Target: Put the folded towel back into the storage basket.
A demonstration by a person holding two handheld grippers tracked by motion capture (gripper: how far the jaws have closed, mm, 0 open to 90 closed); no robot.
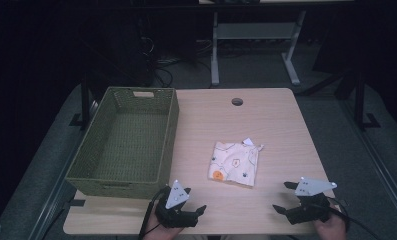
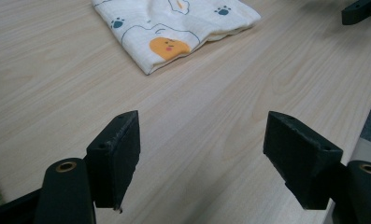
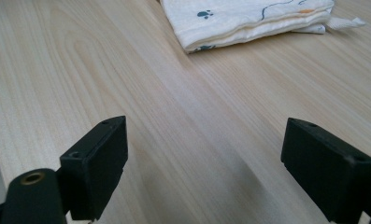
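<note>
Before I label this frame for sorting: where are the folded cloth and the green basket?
folded cloth [image 1: 235, 164], high view, middle of its printed top.
green basket [image 1: 169, 135], high view, its right wall.

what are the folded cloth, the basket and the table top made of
Folded cloth: looks like soft matte cotton, with layered edges and a printed pattern. Basket: olive-green woven weave, perhaps plastic or paper cord. Table top: pale wood-grain, smooth, likely laminate.

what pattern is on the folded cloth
Cream with dark blue paw prints and an orange blob face; clearest in the left gripper view: folded cloth.
</note>
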